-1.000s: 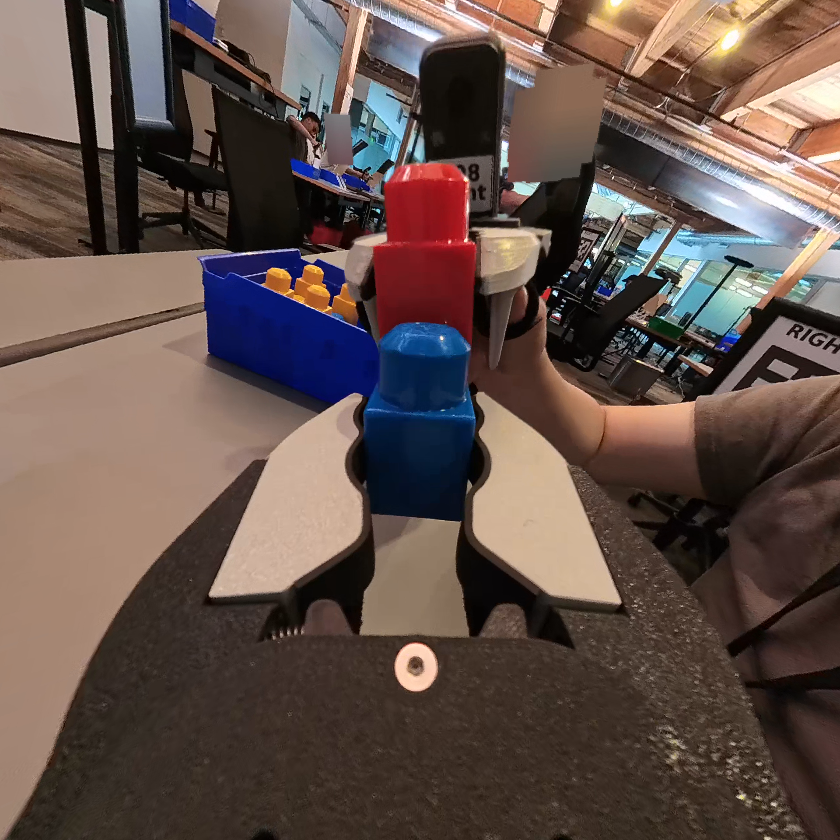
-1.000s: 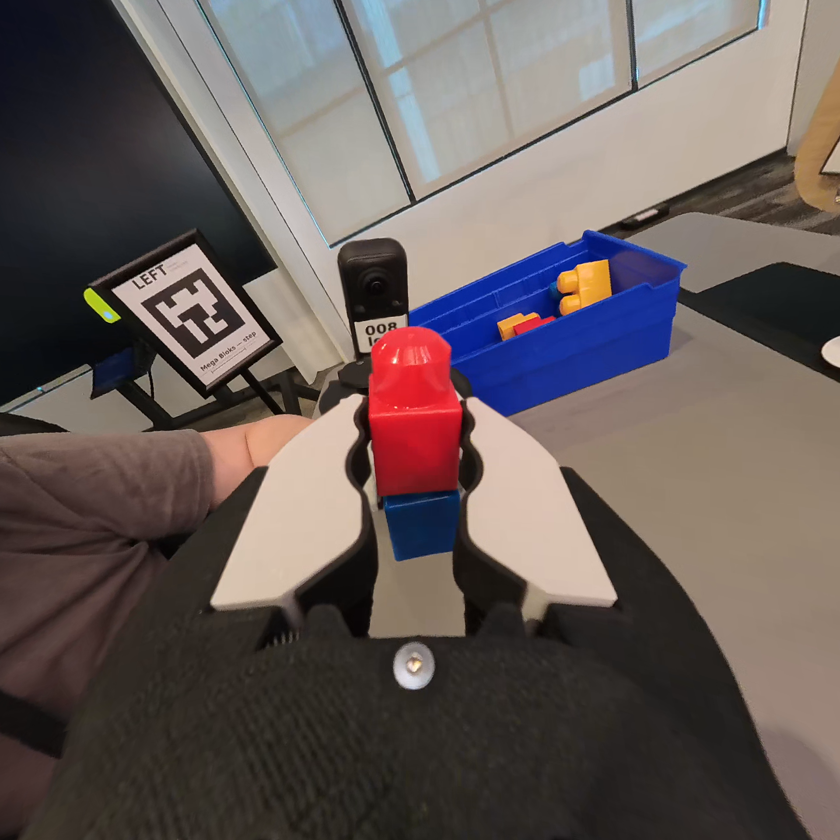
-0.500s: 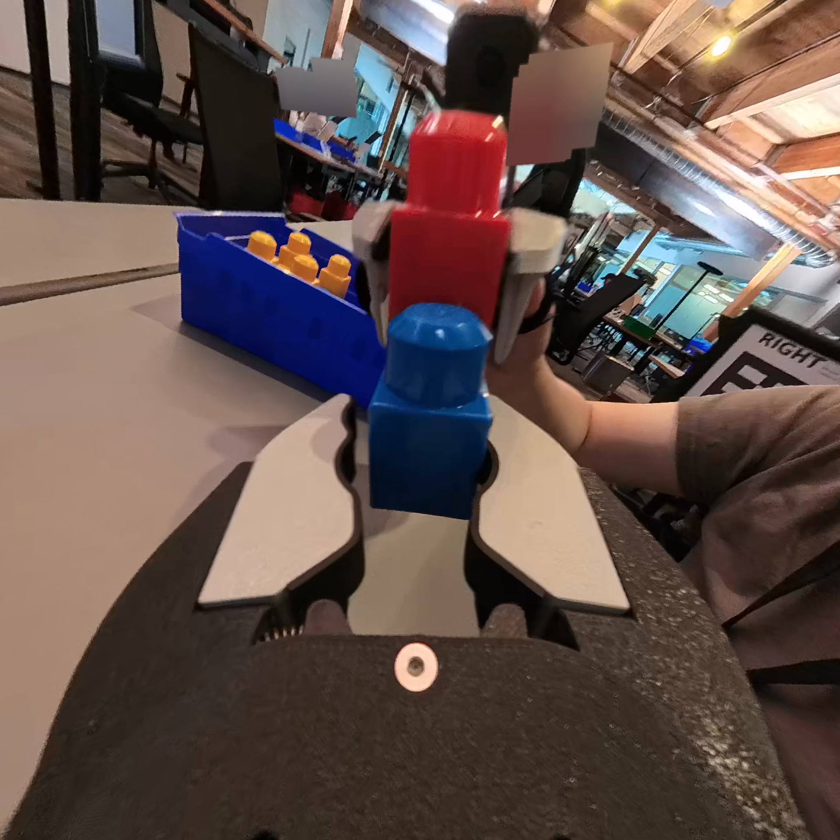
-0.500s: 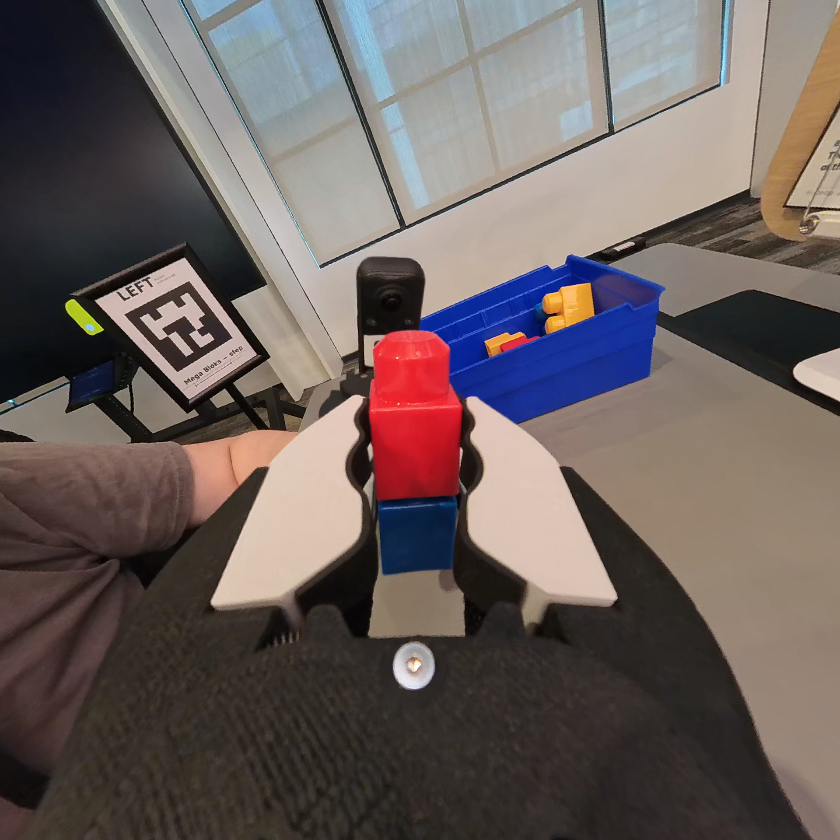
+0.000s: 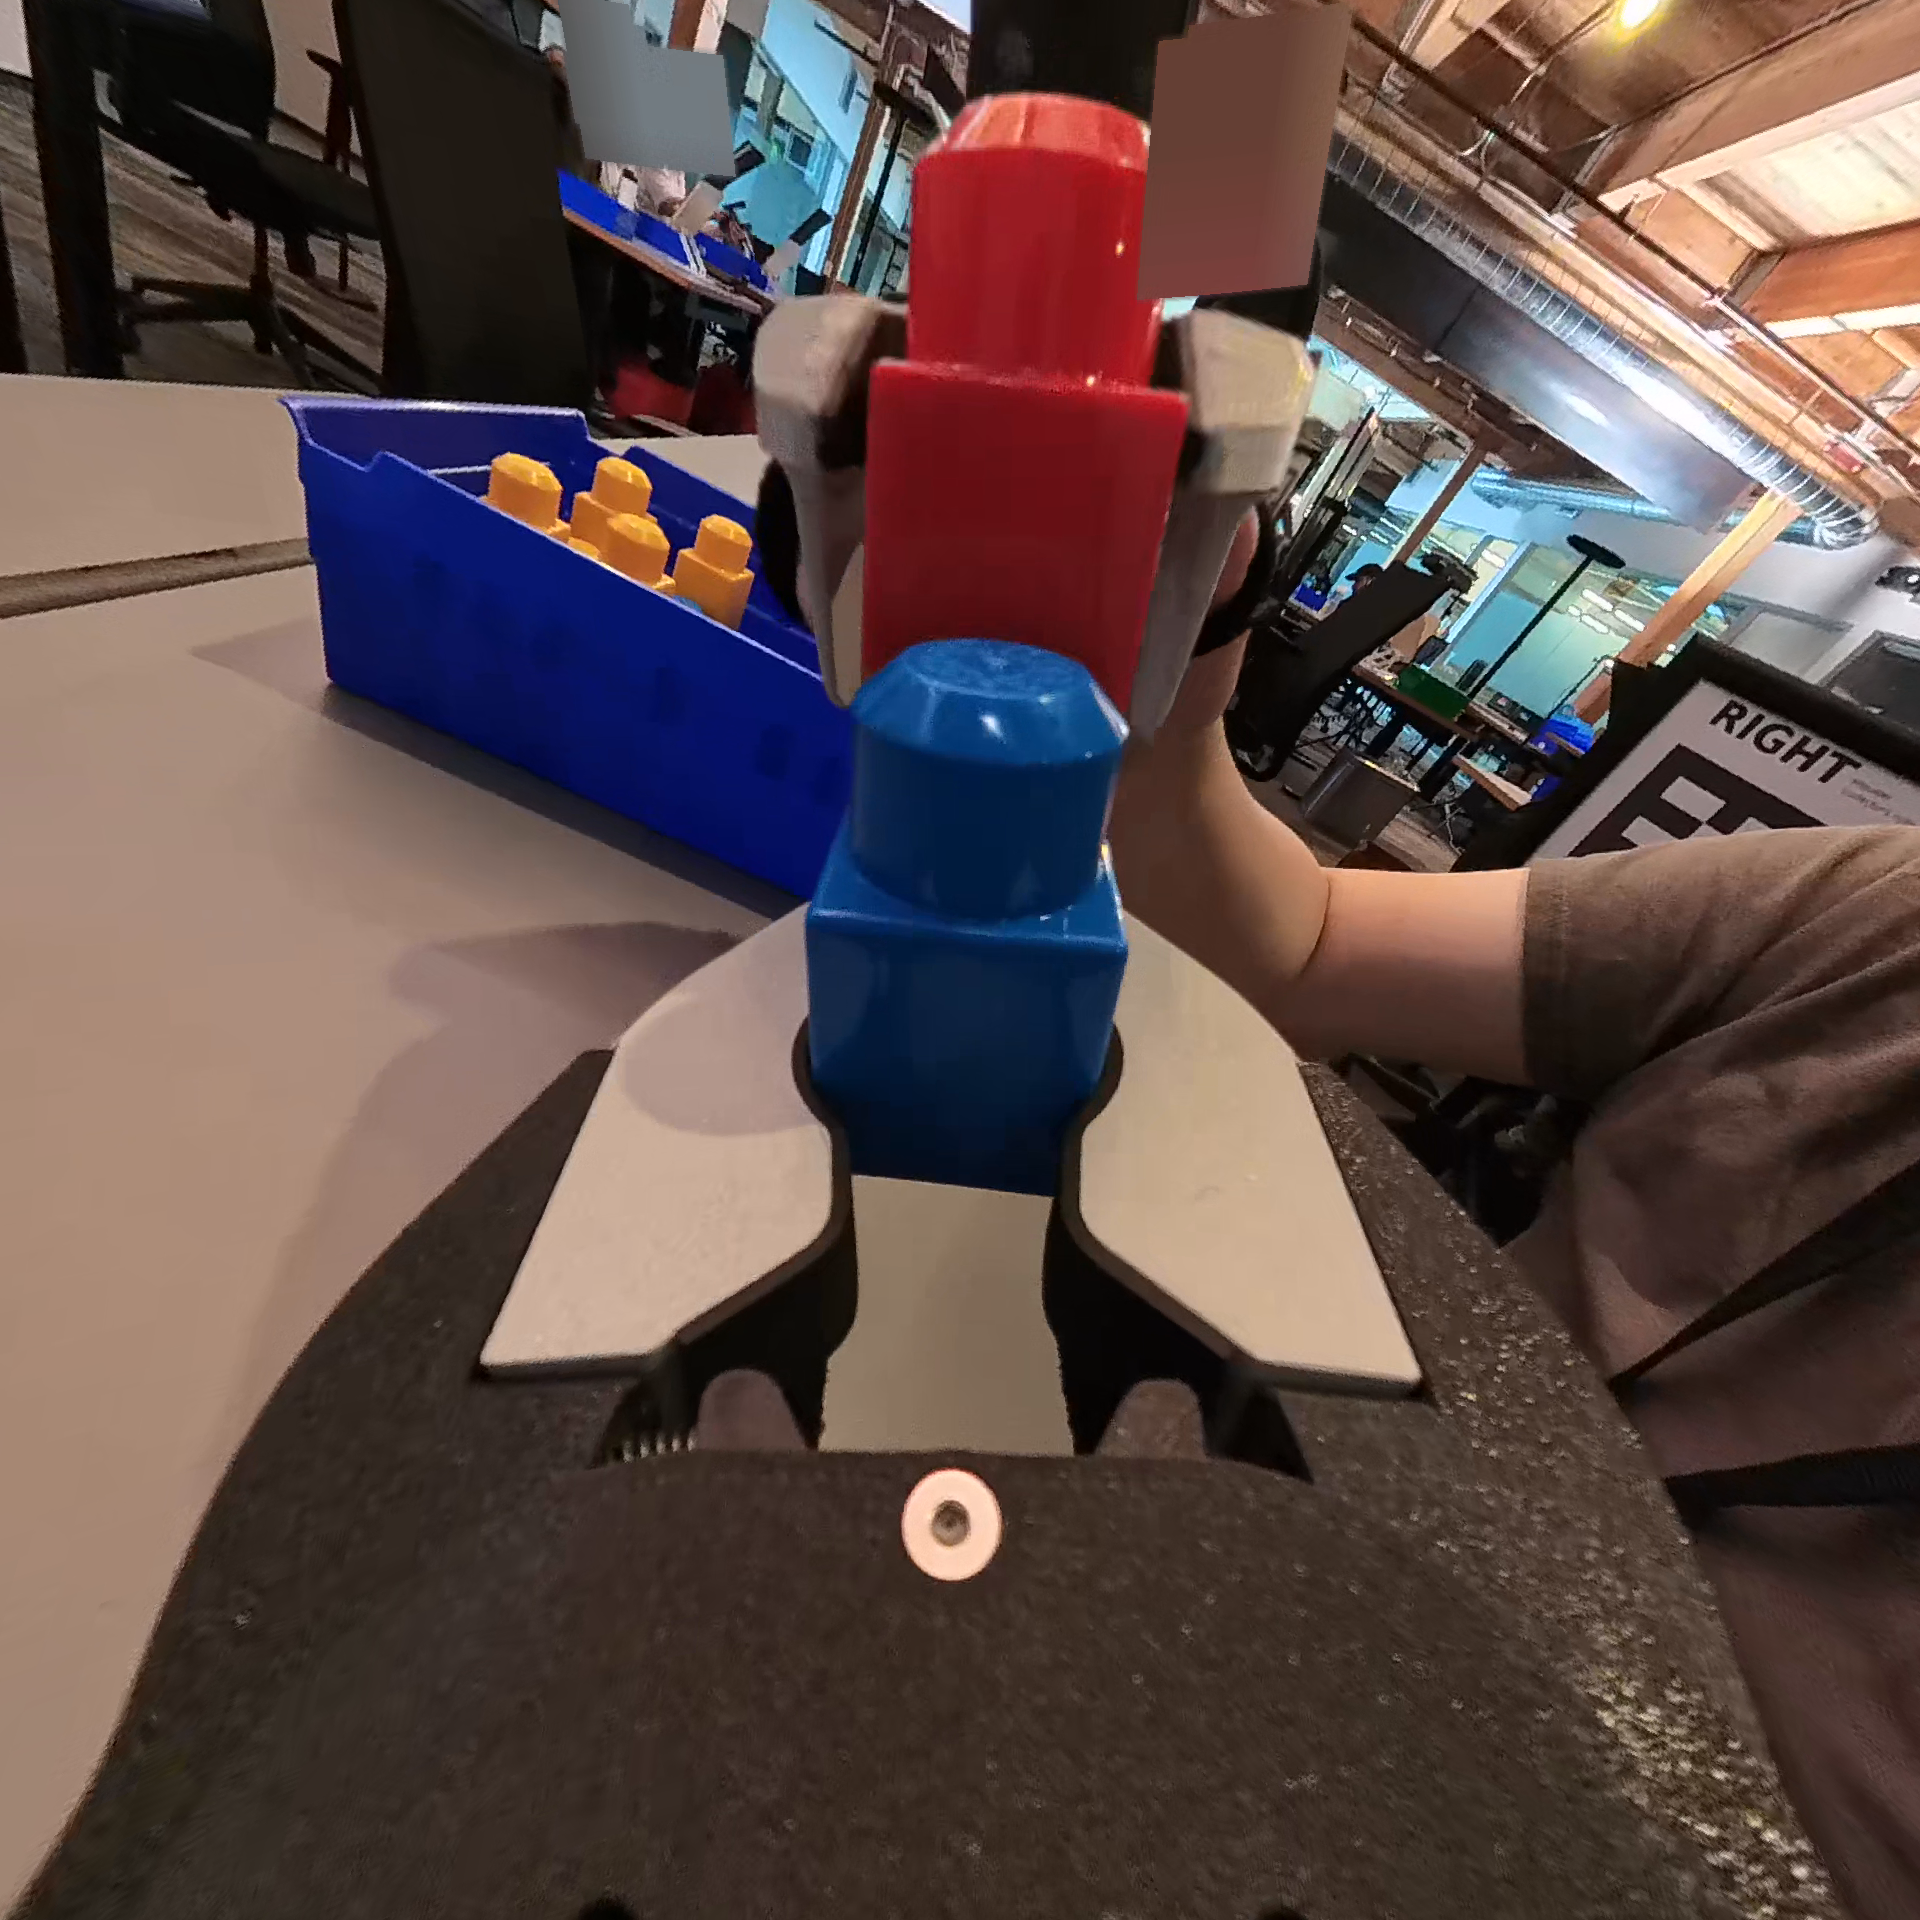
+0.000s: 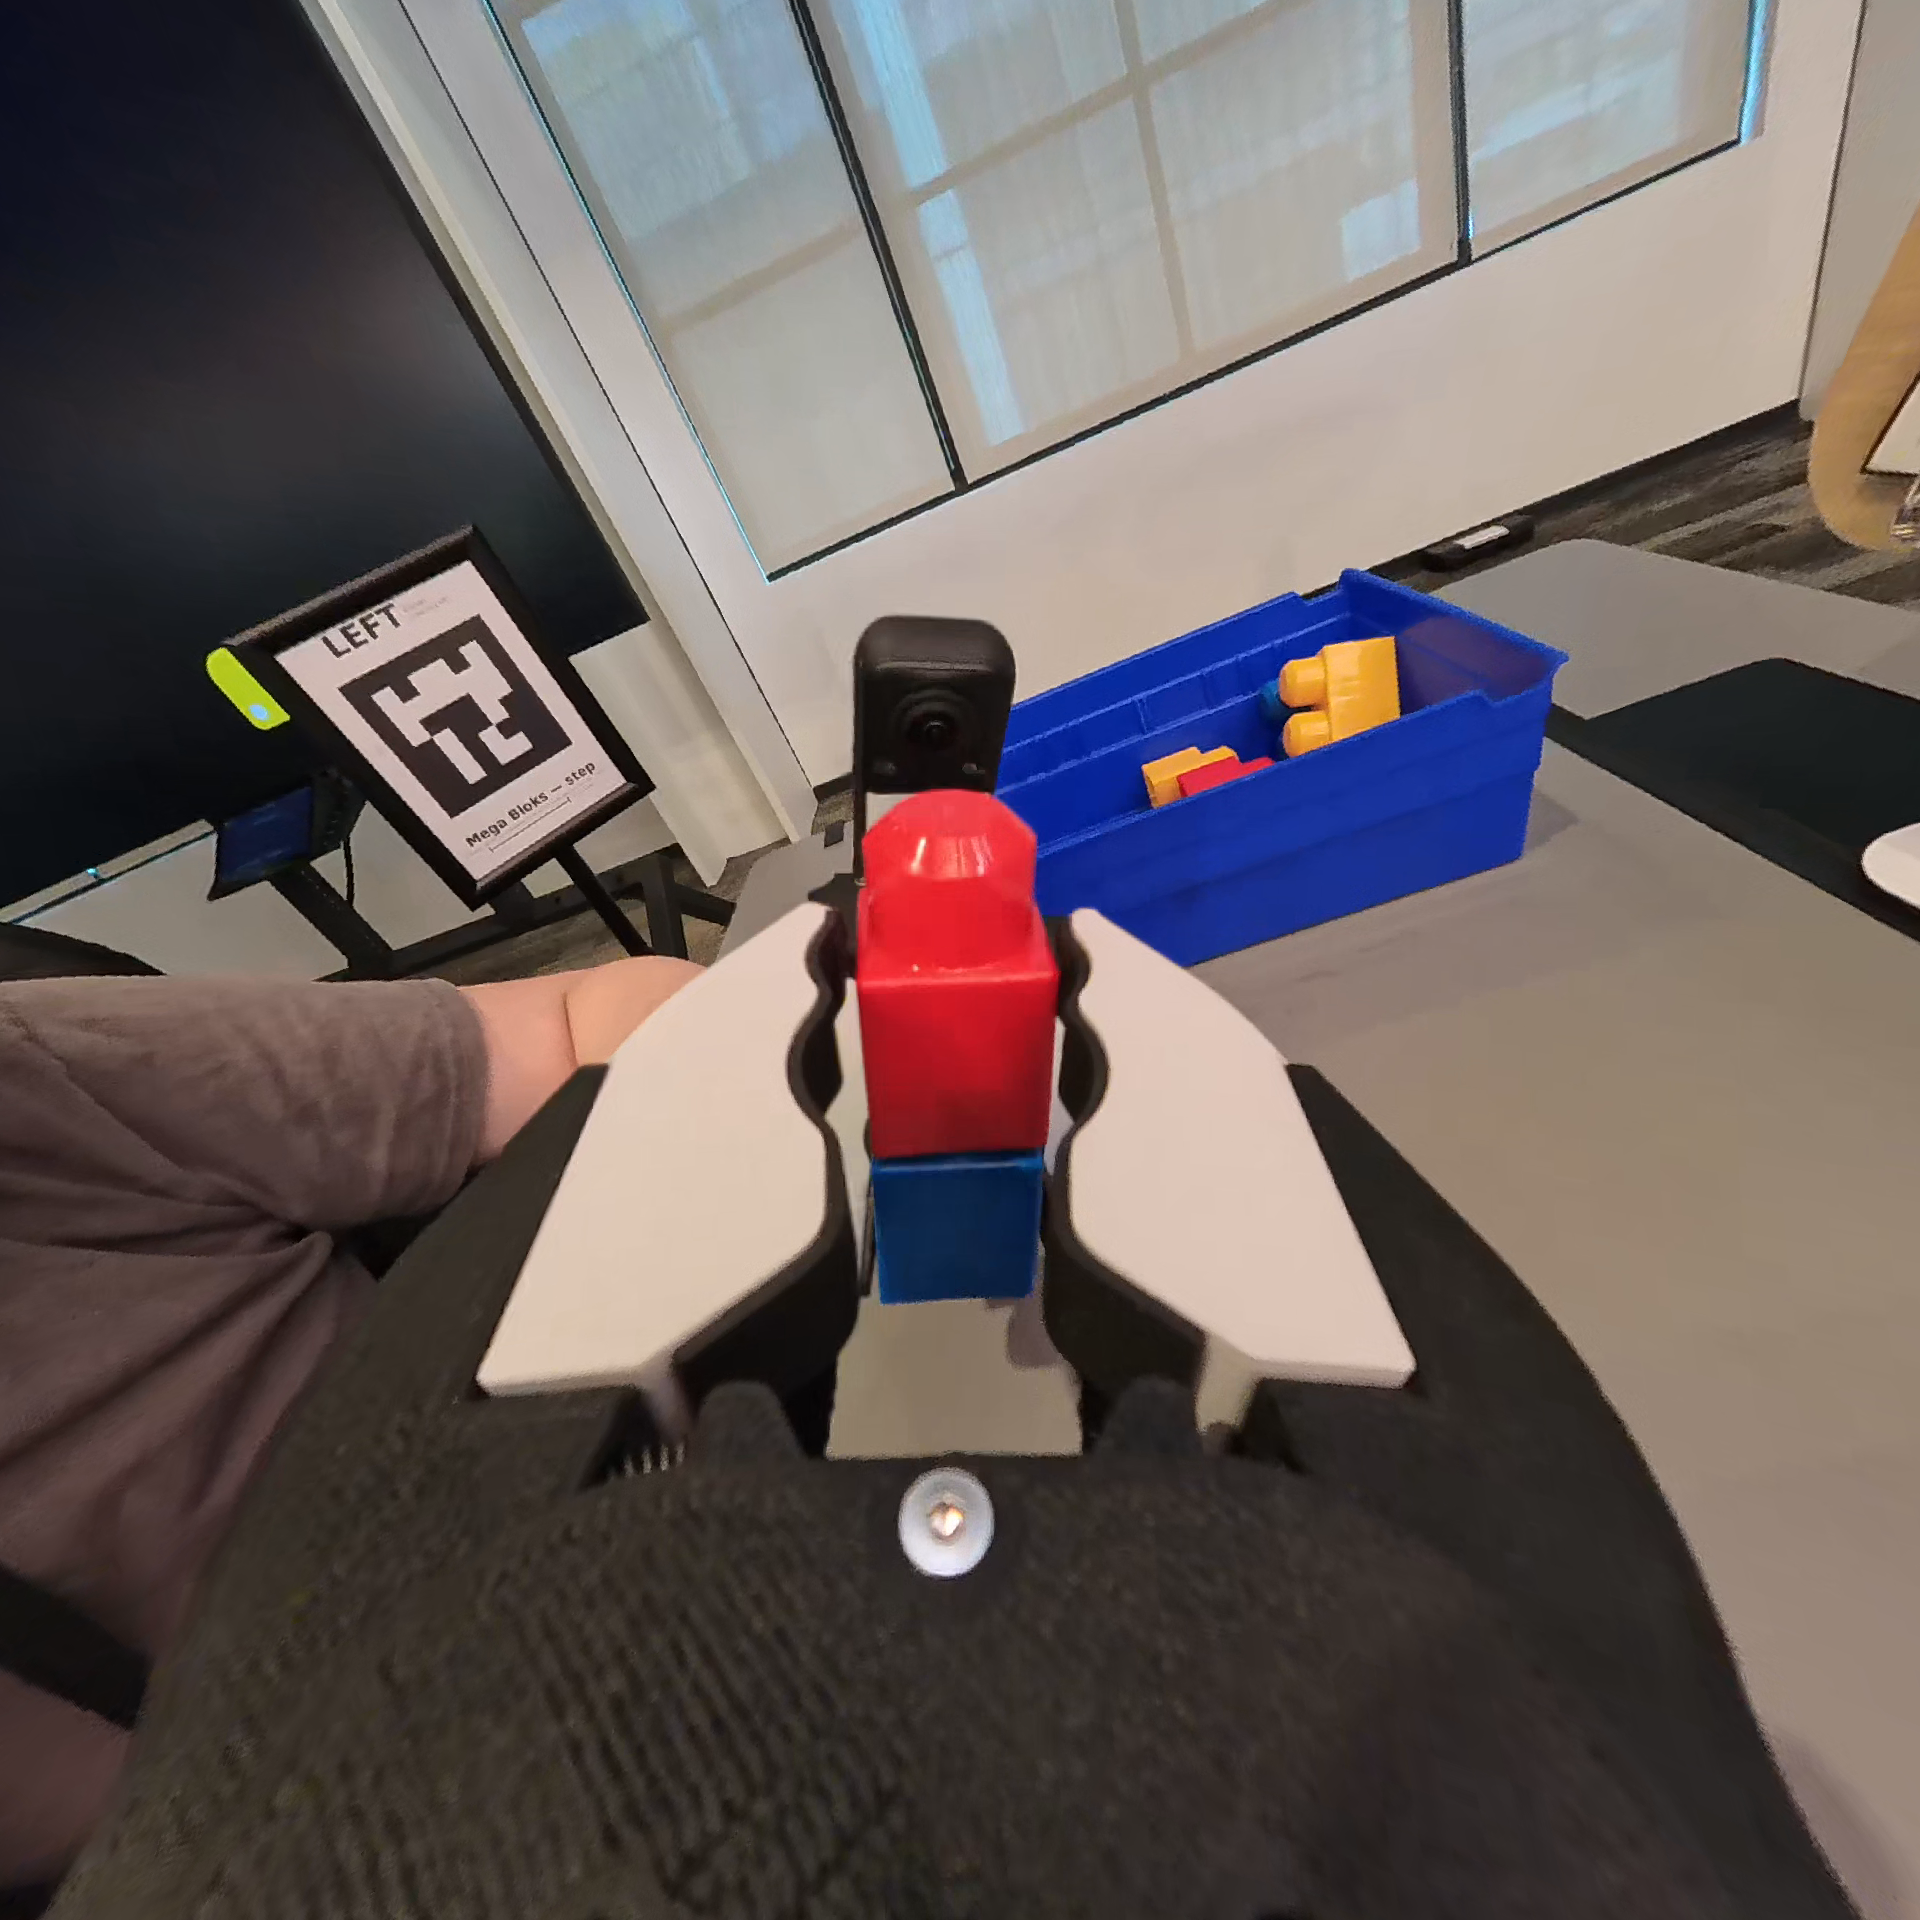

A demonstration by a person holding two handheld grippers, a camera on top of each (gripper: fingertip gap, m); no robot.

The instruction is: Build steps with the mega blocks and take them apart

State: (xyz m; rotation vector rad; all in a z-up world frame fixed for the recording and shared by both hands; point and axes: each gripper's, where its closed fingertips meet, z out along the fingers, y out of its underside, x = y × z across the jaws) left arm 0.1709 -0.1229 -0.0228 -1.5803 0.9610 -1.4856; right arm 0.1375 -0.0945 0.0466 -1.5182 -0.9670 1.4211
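The left gripper (image 5: 961, 1081), clamped on the blue block (image 5: 966, 997), has pulled nearer the camera than the red block (image 6: 954, 1023) pinched in the right gripper (image 6: 951, 1049), so they look parted.

Red block (image 6: 956, 1039): one-stud, upright, clamped in right gripper (image 6: 951, 1049).
Blue block (image 5: 966, 997): one-stud, upright, clamped in left gripper (image 5: 961, 1070); lower than the red, just beside it.
Spare yellow, red blocks (image 6: 1340, 691): loose in blue bin (image 6: 1299, 862), far side of tabletop.

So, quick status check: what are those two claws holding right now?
Left gripper shut on blue block. Right gripper shut on red block. Both blocks off the table, red nearly over blue. Nothing between them; blue bin off to the side.
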